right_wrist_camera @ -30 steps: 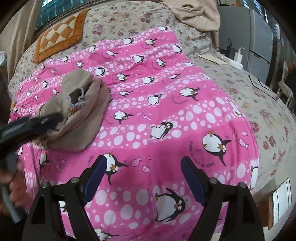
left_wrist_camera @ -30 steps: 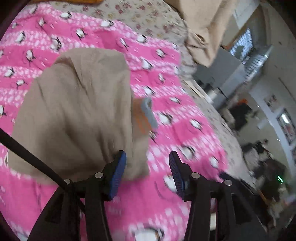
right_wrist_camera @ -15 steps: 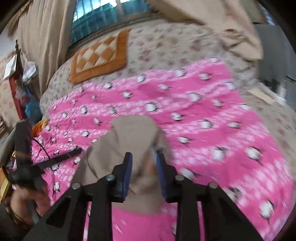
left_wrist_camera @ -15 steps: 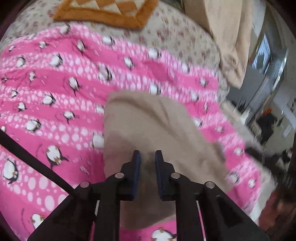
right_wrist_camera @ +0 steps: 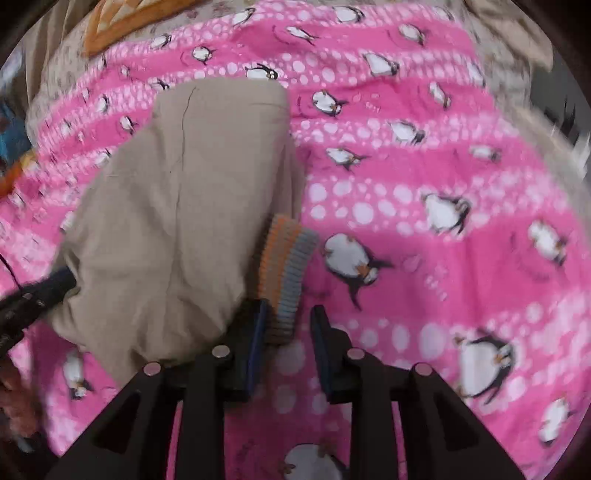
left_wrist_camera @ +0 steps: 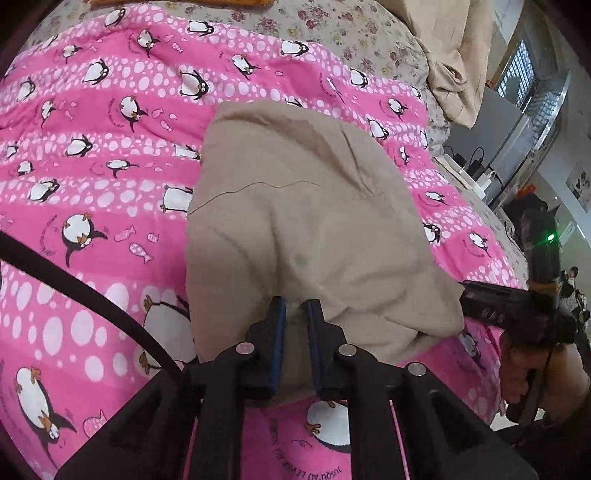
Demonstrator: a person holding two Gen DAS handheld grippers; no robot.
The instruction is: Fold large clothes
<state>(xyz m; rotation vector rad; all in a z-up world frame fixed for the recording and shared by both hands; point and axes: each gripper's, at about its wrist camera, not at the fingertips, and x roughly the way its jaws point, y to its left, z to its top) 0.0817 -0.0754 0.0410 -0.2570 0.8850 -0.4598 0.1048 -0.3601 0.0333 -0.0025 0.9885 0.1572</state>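
Observation:
A beige garment (left_wrist_camera: 303,221) lies bunched on a pink penguin blanket (left_wrist_camera: 92,155). My left gripper (left_wrist_camera: 295,314) is shut on the garment's near edge, cloth pinched between its blue pads. In the right wrist view the same garment (right_wrist_camera: 177,206) lies to the left, with its orange and grey ribbed cuff (right_wrist_camera: 286,273) reaching between the fingers of my right gripper (right_wrist_camera: 288,321). The right jaws stand apart with a clear gap beside the cuff. The right gripper's body shows at the right edge of the left wrist view (left_wrist_camera: 517,314).
The blanket covers a floral bedspread (left_wrist_camera: 332,22). More beige cloth (left_wrist_camera: 454,55) is heaped at the bed's far right corner. An orange patterned cushion (right_wrist_camera: 122,22) lies at the head of the bed. Beyond the right bed edge are chargers, cables and furniture (left_wrist_camera: 476,170).
Both grippers closed in on the garment from open. The left stays clamped on the cloth. The right, nearly shut half a second ago, has now opened, and the ribbed cuff lies loose between its fingers.

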